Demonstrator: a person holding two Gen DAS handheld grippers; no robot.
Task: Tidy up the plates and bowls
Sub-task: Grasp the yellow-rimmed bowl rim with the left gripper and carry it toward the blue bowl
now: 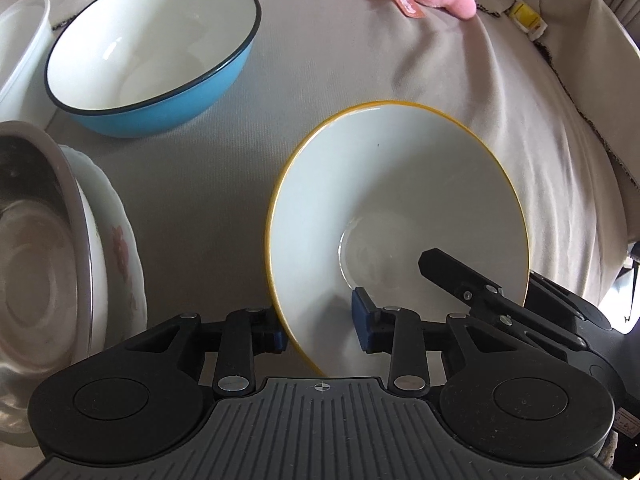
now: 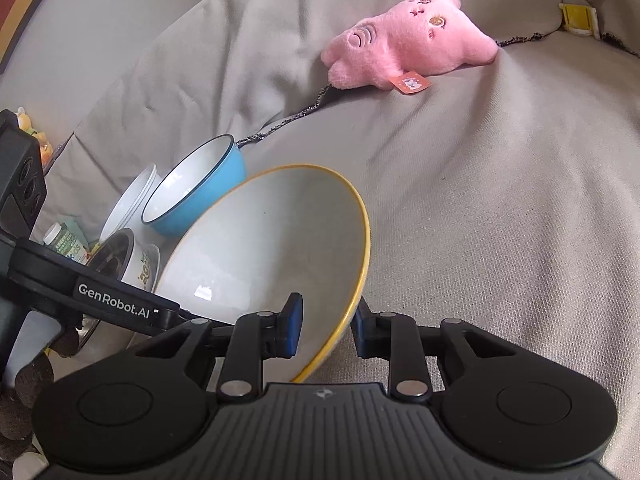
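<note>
A yellow-rimmed white bowl [image 2: 272, 248] tilts above the beige sofa cushion [image 2: 500, 200]. The right gripper [image 2: 326, 330] clamps its rim, probably steadying it for a handover. The left gripper [image 1: 320, 330] straddles the opposite rim, its pads apart.

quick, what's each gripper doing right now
left gripper: open, jaws straddling the yellow-rimmed bowl's rim, one pad clear of it.
right gripper: shut on the same bowl's rim.

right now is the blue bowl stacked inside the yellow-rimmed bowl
No, the blue bowl sits by itself on the grey cloth, apart from the yellow-rimmed bowl.
</note>
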